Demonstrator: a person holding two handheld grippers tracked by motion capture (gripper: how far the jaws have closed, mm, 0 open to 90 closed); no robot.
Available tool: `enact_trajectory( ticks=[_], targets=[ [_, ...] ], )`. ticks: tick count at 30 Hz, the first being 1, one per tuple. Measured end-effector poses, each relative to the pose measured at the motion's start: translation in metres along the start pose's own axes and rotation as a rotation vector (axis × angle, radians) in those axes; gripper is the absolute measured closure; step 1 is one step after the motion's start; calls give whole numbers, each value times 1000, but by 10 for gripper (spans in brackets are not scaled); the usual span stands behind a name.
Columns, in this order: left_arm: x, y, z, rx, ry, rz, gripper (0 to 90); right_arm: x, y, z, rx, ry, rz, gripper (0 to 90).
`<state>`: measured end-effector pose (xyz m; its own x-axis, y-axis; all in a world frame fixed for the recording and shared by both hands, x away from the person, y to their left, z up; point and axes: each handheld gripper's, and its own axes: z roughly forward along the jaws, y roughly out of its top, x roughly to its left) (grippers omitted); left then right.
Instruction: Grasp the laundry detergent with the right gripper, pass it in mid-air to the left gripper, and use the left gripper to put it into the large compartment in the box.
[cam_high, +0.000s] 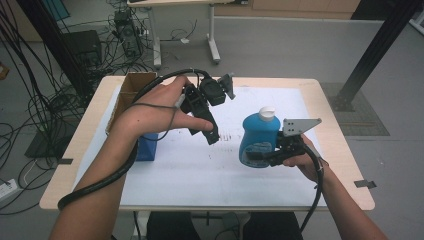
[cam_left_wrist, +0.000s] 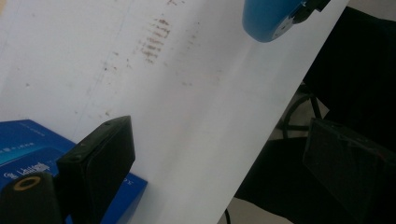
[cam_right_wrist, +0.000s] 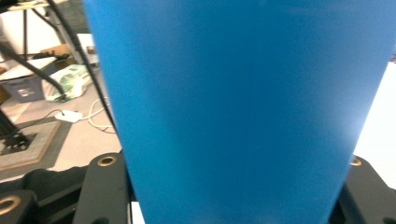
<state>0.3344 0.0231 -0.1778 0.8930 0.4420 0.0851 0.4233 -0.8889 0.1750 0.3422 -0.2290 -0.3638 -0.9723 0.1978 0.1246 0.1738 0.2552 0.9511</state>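
Note:
A blue bottle (cam_high: 258, 137) with a white cap stands upright, lifted a little over the white sheet (cam_high: 200, 165). My right gripper (cam_high: 256, 156) is shut on its lower body from the right side. In the right gripper view the bottle's blue wall (cam_right_wrist: 238, 107) sits tight between the two jaws. My left gripper (cam_high: 202, 122) hangs above the middle of the table, pointing down and toward the person, open with nothing between its jaws. In the left gripper view my left gripper (cam_left_wrist: 224, 154) looks down on the sheet (cam_left_wrist: 154, 93) and the bottle's base (cam_left_wrist: 271, 18).
A dark blue box (cam_high: 147, 147) lies on the sheet at the left, under the left forearm, and shows beside the left jaw (cam_left_wrist: 18, 149). An open cardboard box (cam_high: 132, 90) stands at the table's far left corner. Cables cover the floor behind.

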Motion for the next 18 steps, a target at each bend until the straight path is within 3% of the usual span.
enact_trajectory(
  ticks=[6,18],
  targets=[
    [-4,4,-2,5,-12,40,93,3,5,8,9,59,-18,414],
    [-4,9,-1,-1,-25,63,93,6,10,19,11,94,-28,414]
  ],
)
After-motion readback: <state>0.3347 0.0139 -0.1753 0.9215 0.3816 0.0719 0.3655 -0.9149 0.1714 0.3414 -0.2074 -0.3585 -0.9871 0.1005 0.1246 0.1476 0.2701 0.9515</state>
